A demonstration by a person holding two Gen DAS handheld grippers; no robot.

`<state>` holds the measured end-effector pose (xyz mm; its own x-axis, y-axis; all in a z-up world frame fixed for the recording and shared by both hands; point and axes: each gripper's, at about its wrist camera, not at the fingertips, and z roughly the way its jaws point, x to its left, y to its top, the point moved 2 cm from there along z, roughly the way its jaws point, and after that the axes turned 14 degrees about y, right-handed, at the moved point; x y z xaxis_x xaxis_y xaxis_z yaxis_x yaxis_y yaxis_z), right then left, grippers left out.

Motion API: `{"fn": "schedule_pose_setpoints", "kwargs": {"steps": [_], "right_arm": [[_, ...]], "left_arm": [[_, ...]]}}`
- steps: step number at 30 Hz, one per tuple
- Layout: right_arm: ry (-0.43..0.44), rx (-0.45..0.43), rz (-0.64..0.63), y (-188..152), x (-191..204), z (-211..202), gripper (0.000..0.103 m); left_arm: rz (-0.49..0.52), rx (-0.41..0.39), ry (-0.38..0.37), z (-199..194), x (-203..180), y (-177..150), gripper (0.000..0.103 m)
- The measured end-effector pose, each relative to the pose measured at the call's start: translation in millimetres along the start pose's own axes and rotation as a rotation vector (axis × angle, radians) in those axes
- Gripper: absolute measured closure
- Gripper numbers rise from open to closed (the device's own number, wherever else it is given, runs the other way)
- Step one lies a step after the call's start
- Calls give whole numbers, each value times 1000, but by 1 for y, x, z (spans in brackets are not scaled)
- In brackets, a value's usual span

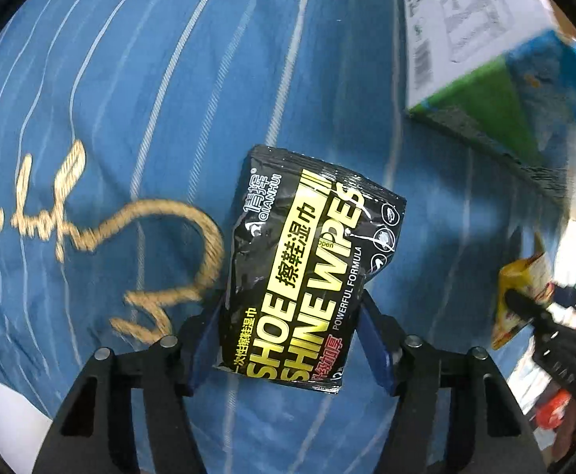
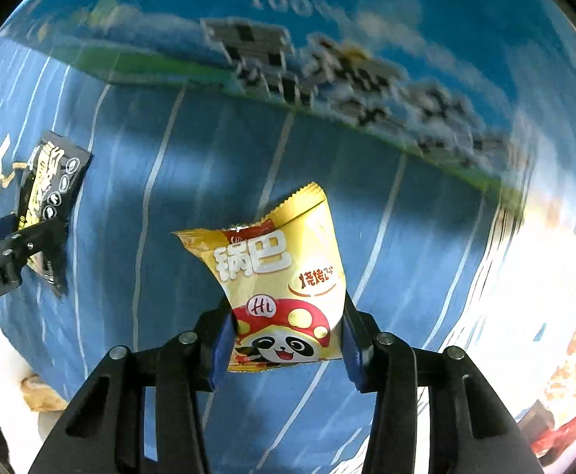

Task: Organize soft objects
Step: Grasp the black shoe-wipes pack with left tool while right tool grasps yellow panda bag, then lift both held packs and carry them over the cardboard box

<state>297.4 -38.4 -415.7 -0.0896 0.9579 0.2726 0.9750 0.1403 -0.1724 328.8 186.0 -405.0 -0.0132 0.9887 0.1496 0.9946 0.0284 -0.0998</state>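
My left gripper (image 1: 292,330) is shut on a black and yellow shoe shine wipes pack (image 1: 307,260), held above a blue striped cloth (image 1: 169,98). My right gripper (image 2: 286,339) is shut on a yellow snack packet with a panda (image 2: 280,284), also above the cloth (image 2: 169,197). The wipes pack (image 2: 53,193) and the left gripper's fingers (image 2: 31,239) show at the left of the right wrist view. The snack packet (image 1: 518,296) shows at the right edge of the left wrist view.
A printed cardboard box (image 1: 485,59) stands on the cloth ahead, blurred in the right wrist view (image 2: 327,79). Gold embroidered lettering (image 1: 130,237) marks the cloth. Colourful packets (image 2: 572,355) lie at the right beyond the cloth's edge.
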Motion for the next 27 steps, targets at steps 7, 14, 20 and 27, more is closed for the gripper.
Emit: {"fn": "schedule_pose_setpoints", "kwargs": {"steps": [7,14,20,27], "right_arm": [[48,-30,108,-49,-28,-6,55],[92,-29,285,-106,-68,1,55],[163,10,314,-112,-79,21,53],[142,24,300,-79,-96,22,48]], "left_arm": [[39,-20,-16,-17,-50,-50,42],[70,35,-15,4,-89,-91,42],[114,43,15,18,-105,-96,36],[173,39,60,18,-154,-80,23]]}}
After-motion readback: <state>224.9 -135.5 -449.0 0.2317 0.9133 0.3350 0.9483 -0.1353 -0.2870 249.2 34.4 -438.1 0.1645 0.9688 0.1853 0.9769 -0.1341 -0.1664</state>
